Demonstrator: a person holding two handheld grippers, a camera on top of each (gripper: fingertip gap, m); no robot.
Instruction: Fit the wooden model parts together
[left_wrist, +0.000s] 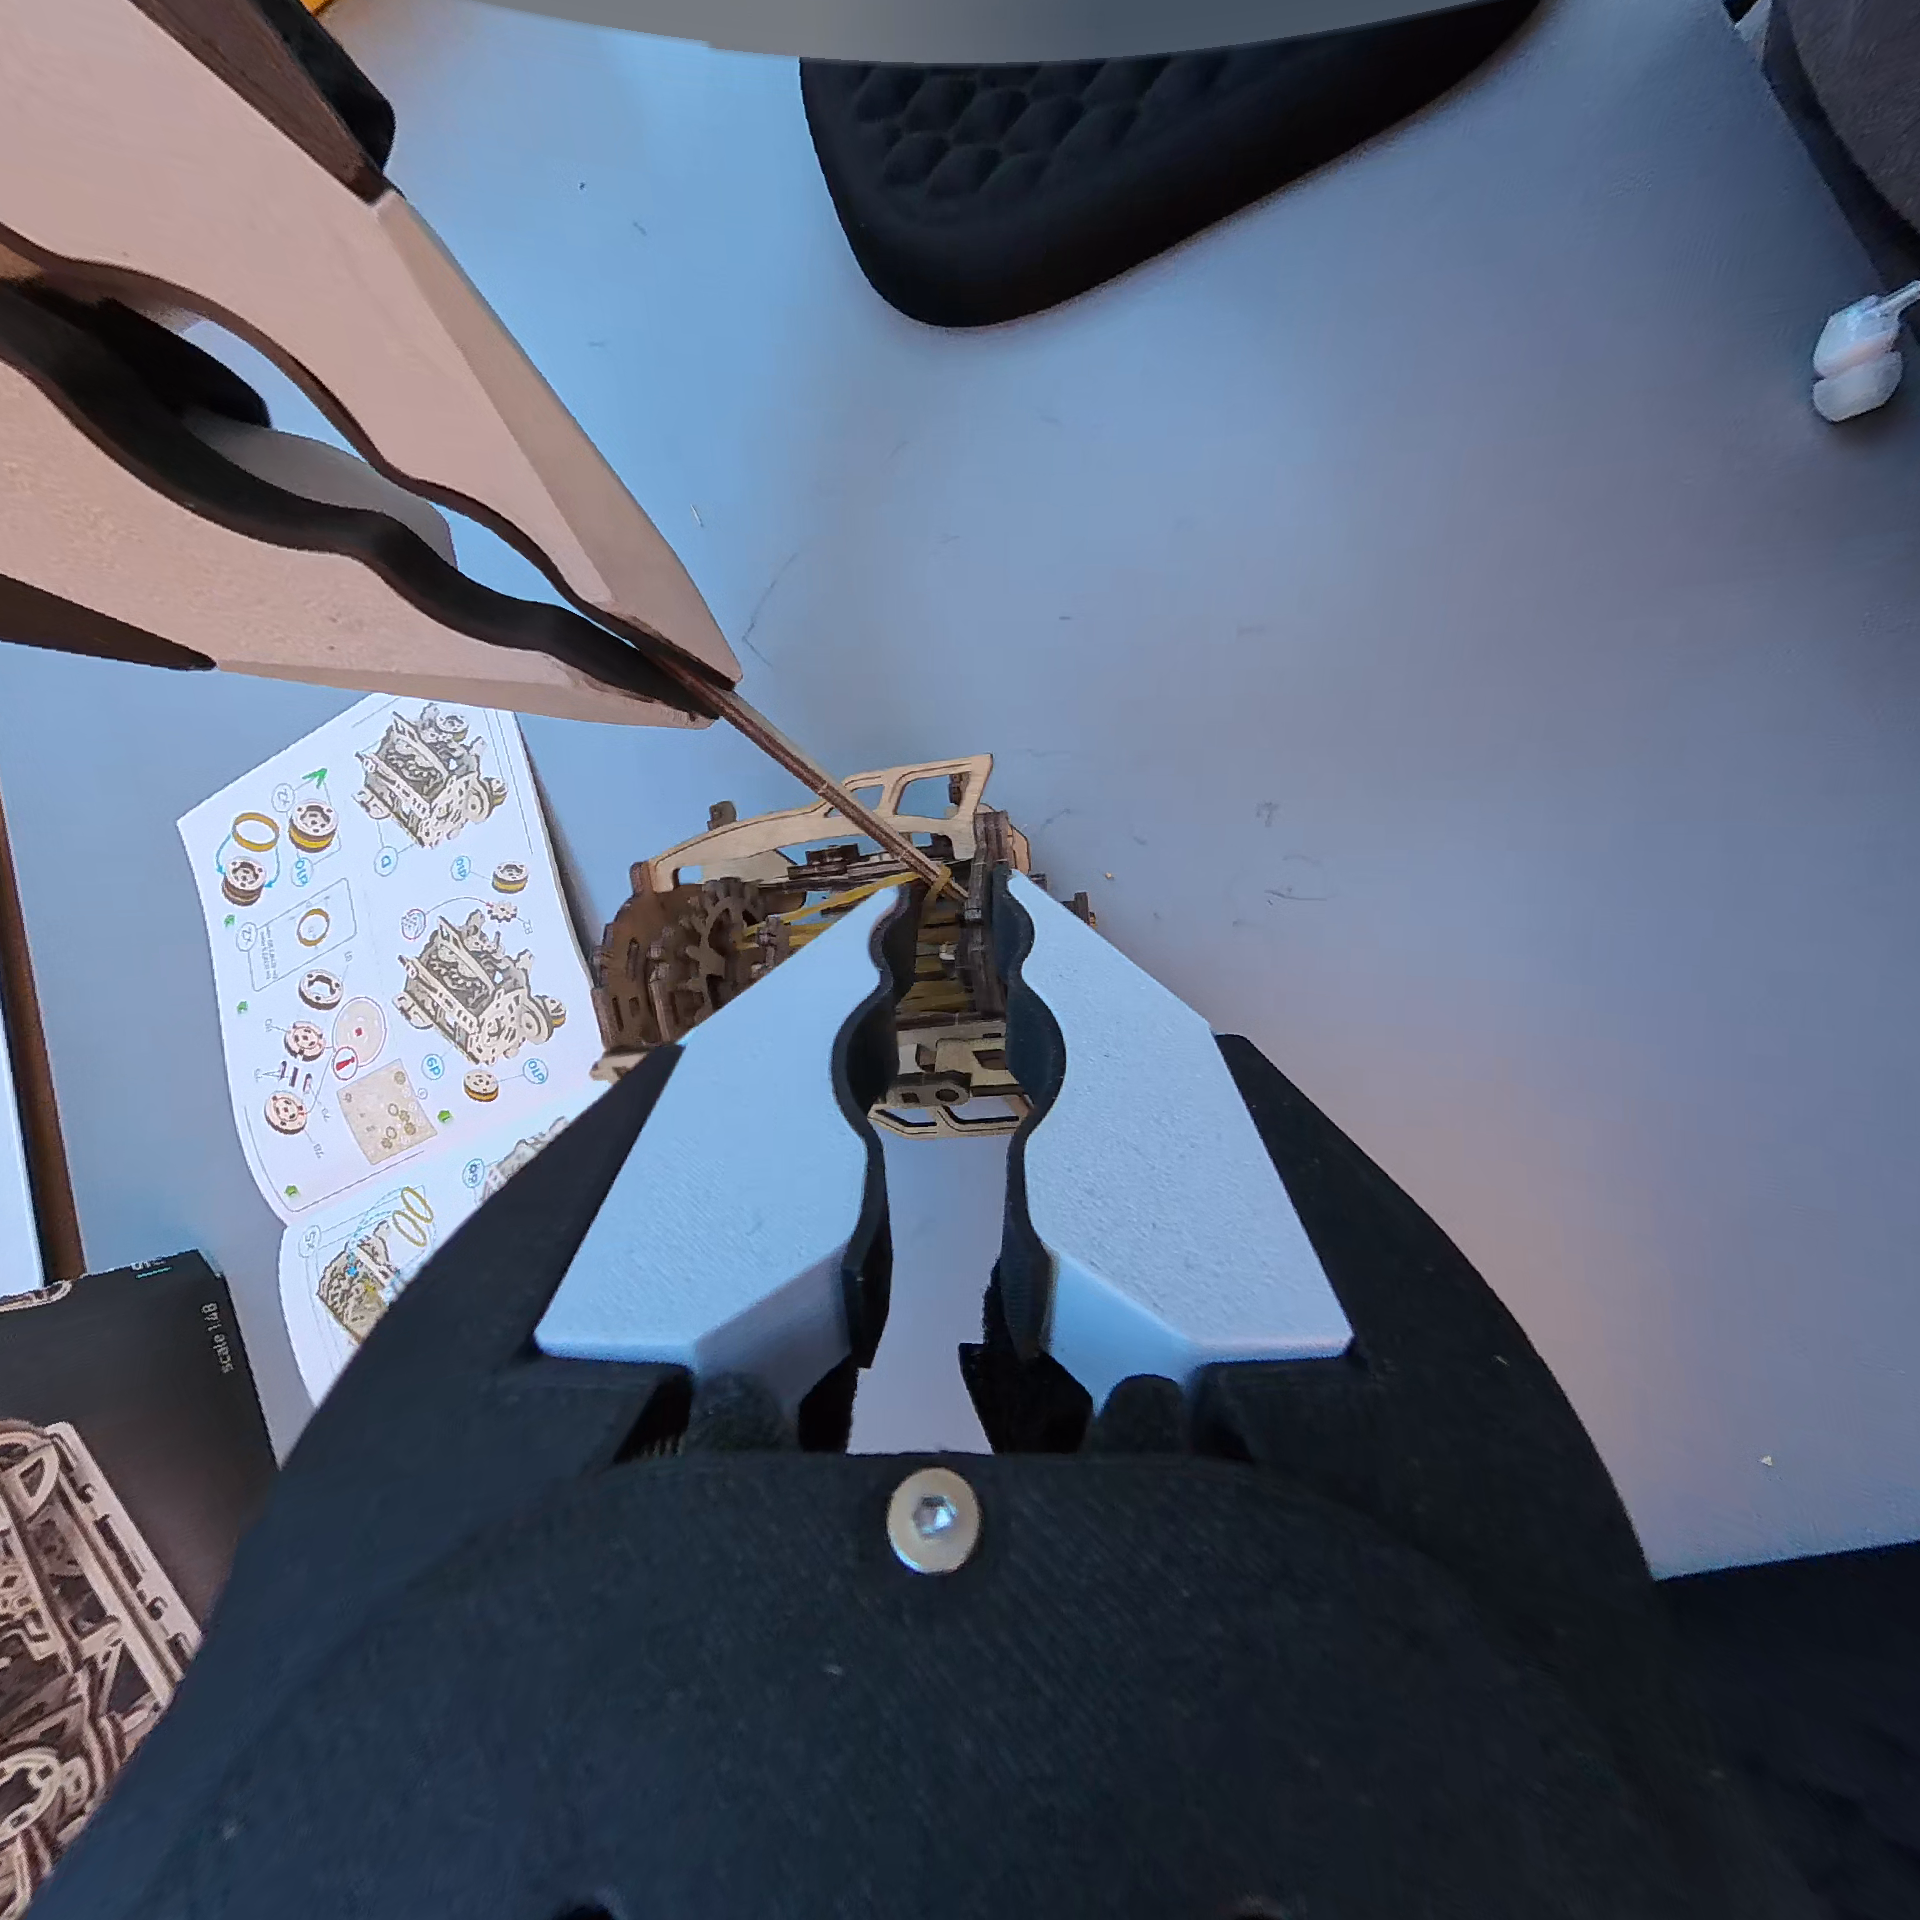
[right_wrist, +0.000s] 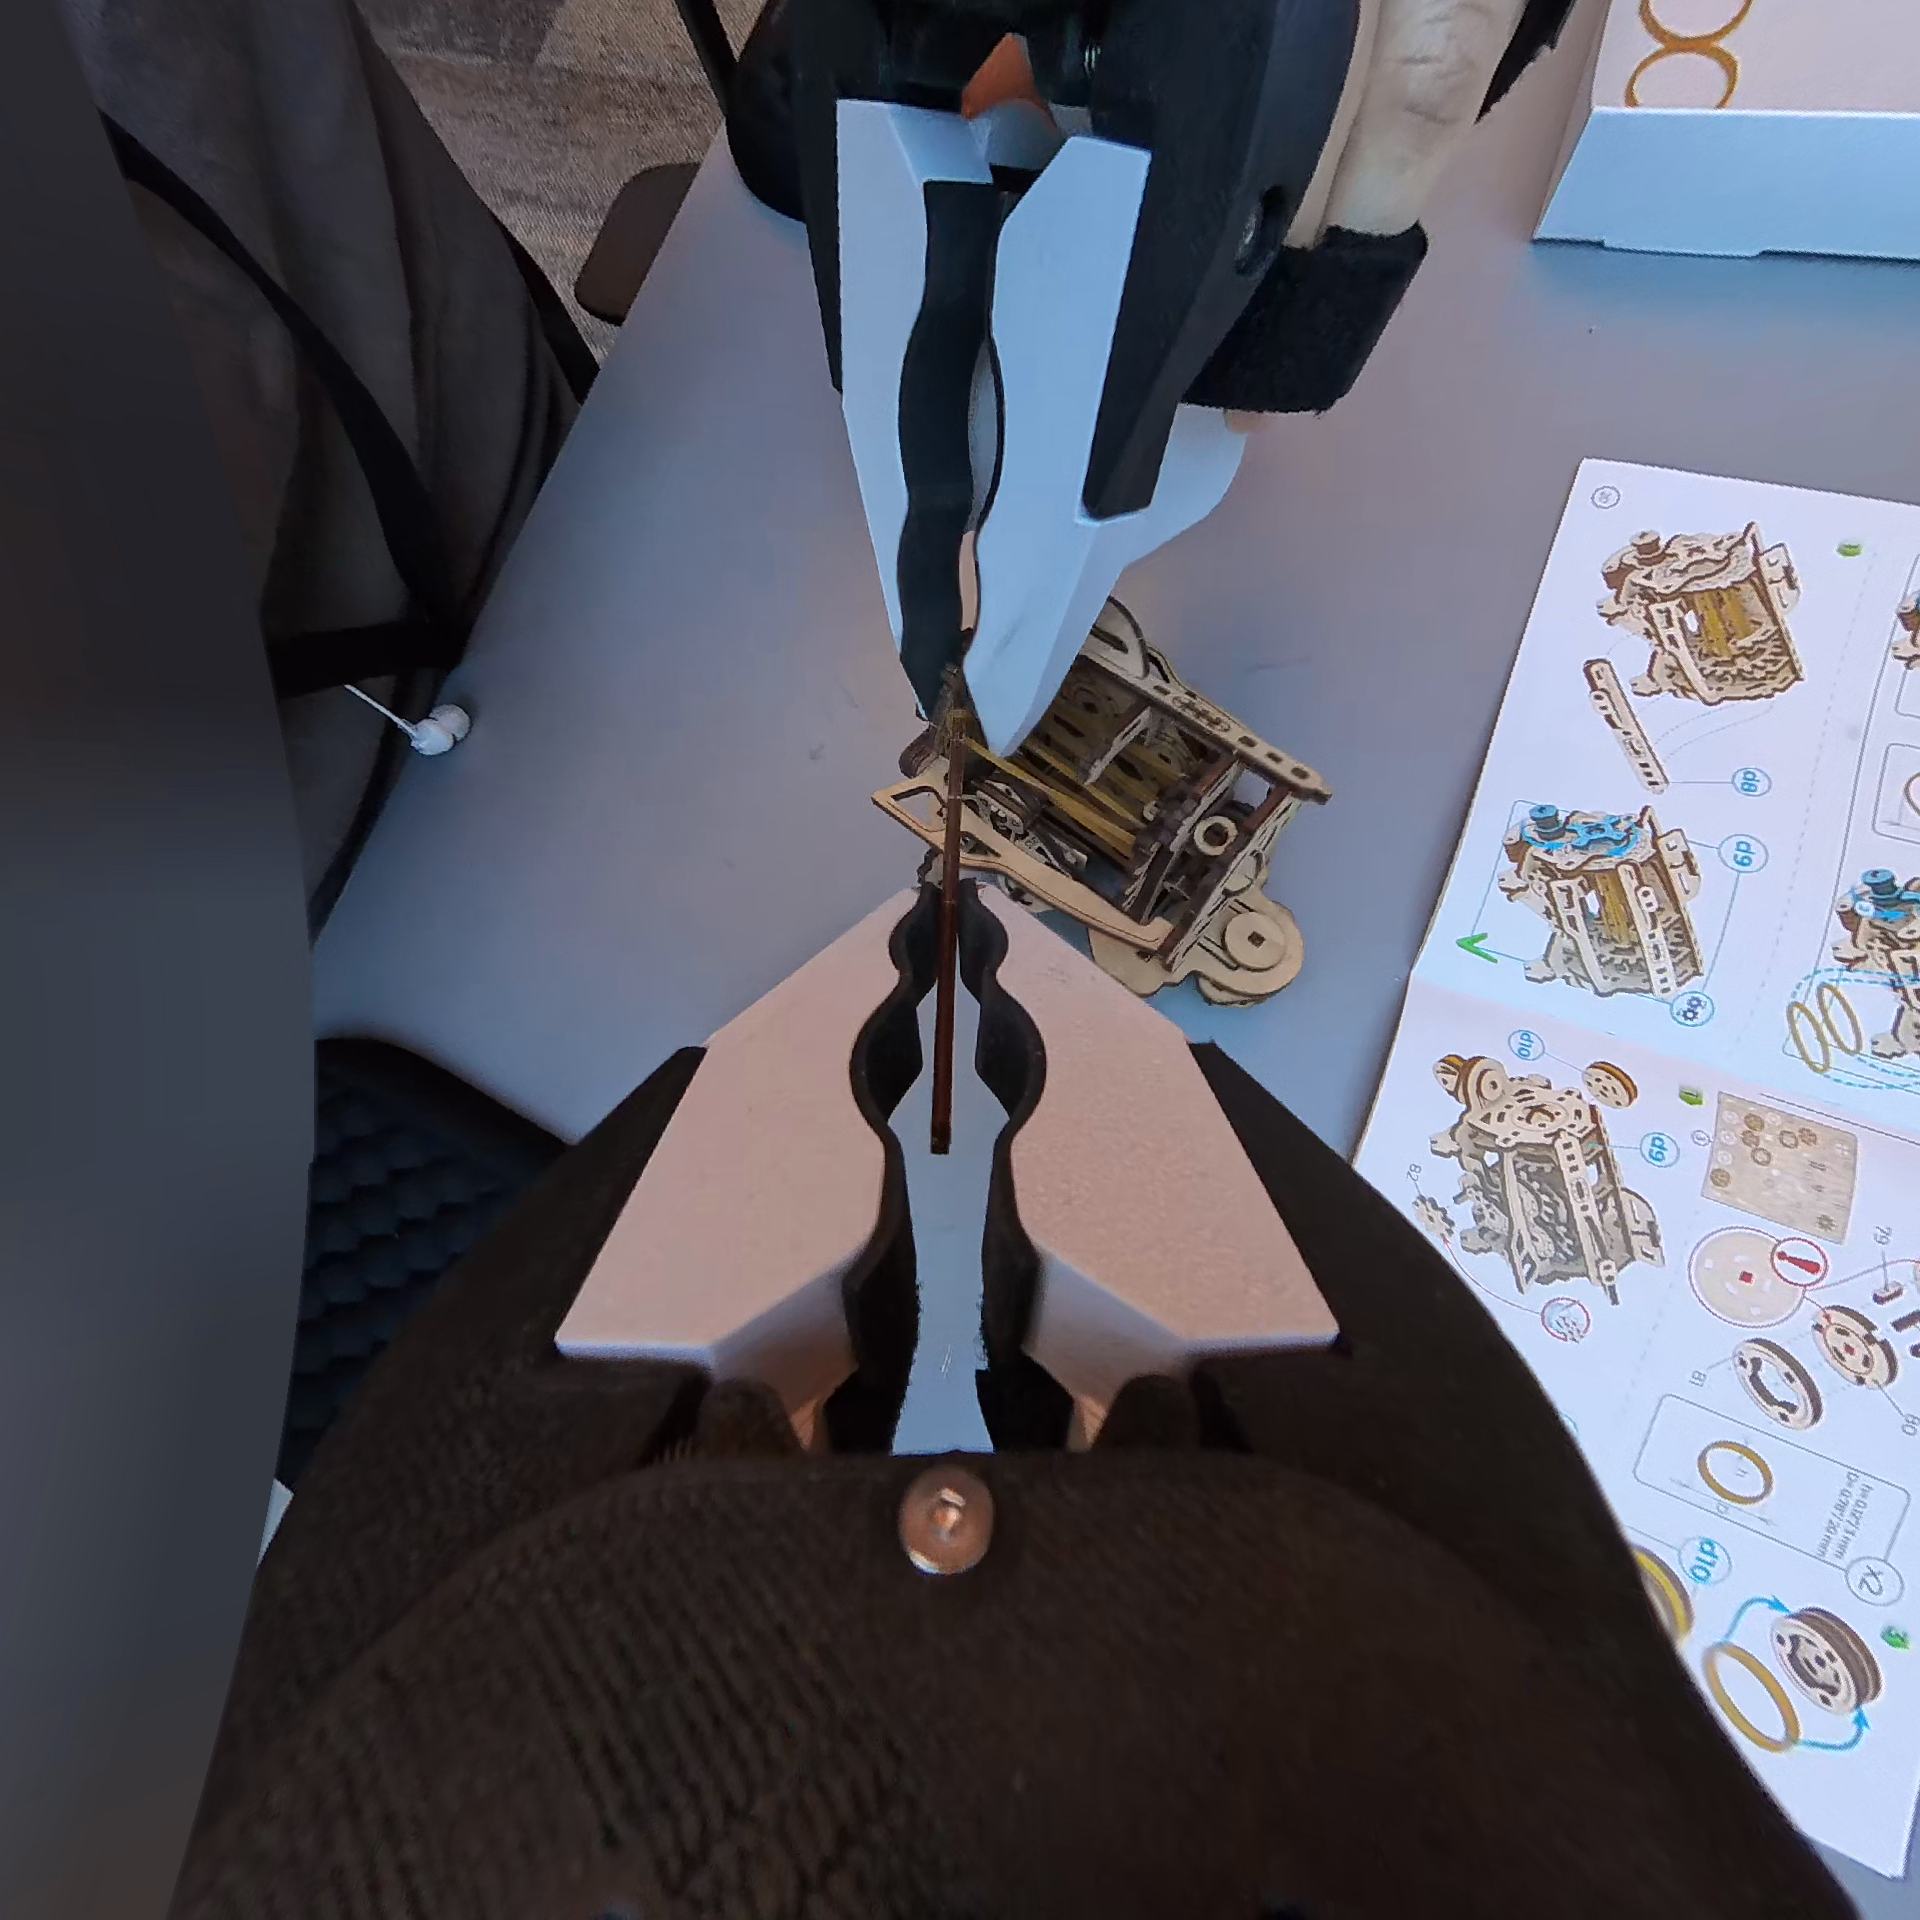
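A partly built wooden model (left_wrist: 717, 935) with gears and yellow rubber bands stands on the grey table (left_wrist: 1351, 727). My left gripper (left_wrist: 943, 894) is shut on an upright panel at the model's top edge. It comes in from the top of the right wrist view (right_wrist: 951, 707), over the model (right_wrist: 1143, 831). My right gripper (right_wrist: 943, 904) is shut on a thin dark wooden rod (right_wrist: 943, 1039). The rod's far tip touches the model right at the left fingertips. In the left wrist view the right gripper (left_wrist: 717, 696) enters from the upper left with the rod (left_wrist: 821, 790).
An open instruction sheet (left_wrist: 395, 935) lies beside the model, and shows in the right wrist view (right_wrist: 1662, 1039) too. A black printed box (left_wrist: 104, 1507), a white box (right_wrist: 1745, 177), a white earbud (right_wrist: 442, 724) and a black mesh chair seat (left_wrist: 1091, 177) sit around the edges. Across from one pair of fingers to the other is roughly 5 cm.
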